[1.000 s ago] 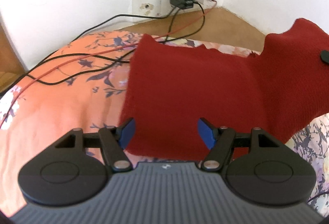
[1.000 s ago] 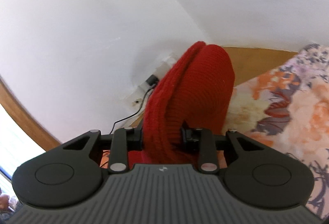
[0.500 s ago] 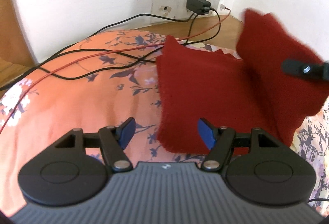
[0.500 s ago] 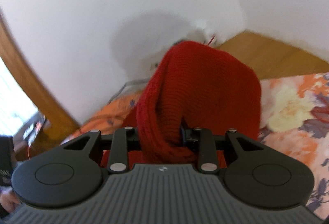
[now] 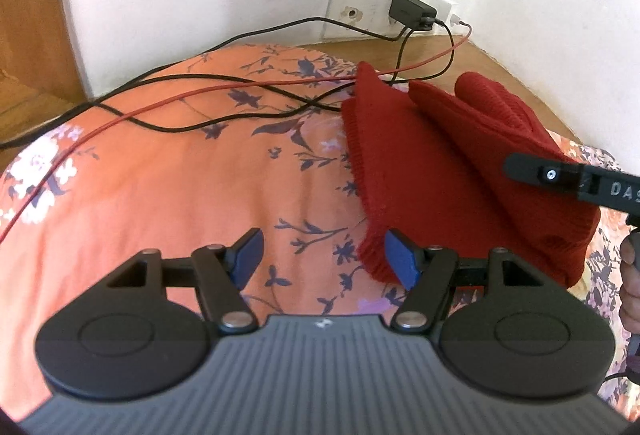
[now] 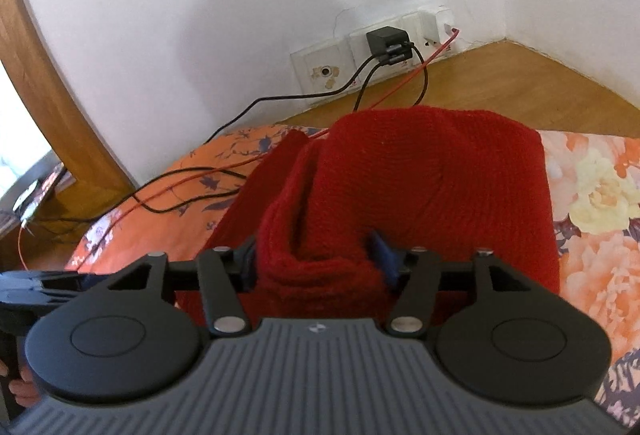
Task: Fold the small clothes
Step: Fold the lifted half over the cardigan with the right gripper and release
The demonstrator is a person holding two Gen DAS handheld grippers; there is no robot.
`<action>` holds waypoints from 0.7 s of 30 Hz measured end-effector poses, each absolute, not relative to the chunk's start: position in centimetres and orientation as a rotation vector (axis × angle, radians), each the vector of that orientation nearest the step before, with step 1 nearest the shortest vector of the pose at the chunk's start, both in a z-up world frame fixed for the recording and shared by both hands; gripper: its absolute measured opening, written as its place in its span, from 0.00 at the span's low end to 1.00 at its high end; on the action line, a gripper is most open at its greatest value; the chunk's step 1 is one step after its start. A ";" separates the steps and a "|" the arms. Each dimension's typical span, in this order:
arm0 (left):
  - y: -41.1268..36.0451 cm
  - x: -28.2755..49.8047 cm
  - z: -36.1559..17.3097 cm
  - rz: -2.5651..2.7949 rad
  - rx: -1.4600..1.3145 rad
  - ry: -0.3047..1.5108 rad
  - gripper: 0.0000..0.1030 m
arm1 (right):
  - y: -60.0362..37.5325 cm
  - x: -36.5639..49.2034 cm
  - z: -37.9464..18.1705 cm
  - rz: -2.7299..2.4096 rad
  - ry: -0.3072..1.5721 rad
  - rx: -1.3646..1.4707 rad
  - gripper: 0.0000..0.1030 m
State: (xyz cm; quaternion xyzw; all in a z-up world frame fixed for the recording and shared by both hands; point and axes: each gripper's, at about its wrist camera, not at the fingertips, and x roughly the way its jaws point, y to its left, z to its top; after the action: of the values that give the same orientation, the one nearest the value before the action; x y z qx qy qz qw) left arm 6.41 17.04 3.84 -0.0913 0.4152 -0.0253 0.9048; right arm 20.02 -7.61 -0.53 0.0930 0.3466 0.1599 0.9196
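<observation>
A dark red knit garment (image 5: 448, 171) lies on the orange floral bedsheet (image 5: 168, 195), its right part doubled over the left part. My left gripper (image 5: 322, 251) hovers open just left of the garment's near corner; its right blue pad (image 5: 400, 261) sits beside the hem, nothing between the fingers. My right gripper (image 6: 316, 259) is low over the garment (image 6: 432, 179) with its fingers spread wide. A bunched fold of the knit still lies between them. In the left wrist view one black finger (image 5: 560, 177) of the right gripper rests over the folded layer.
Black cables (image 5: 192, 125) and a red cable (image 5: 160, 103) trail across the sheet from a wall socket with a charger (image 5: 412, 11). Wooden ledge (image 6: 500, 75) runs along the white wall behind. A hand (image 5: 630, 291) shows at the right edge. A wooden frame (image 6: 52, 87) stands left.
The right gripper carried the garment's right part up, over and down onto the left part, and its jaws have spread from shut. The left gripper drifted left, staying open.
</observation>
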 end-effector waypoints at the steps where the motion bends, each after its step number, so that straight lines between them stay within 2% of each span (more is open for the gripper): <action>1: 17.2 6.4 3.9 -0.055 -0.188 0.857 0.67 | -7.7 19.9 -0.4 0.328 0.710 0.207 0.68; 8: 17.6 6.5 4.2 -0.079 -0.187 0.843 0.67 | -8.3 18.6 0.7 0.328 0.680 0.338 0.78; 21: 16.3 6.8 5.3 -0.125 -0.167 0.845 0.67 | -10.8 14.2 4.0 0.260 0.615 0.434 0.82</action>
State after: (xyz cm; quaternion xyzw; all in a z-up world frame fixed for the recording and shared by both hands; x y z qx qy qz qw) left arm 6.81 16.35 5.30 -0.0811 0.4091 -0.0606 0.9068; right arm 14.16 -10.82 3.99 0.2114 0.2993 0.1264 0.9218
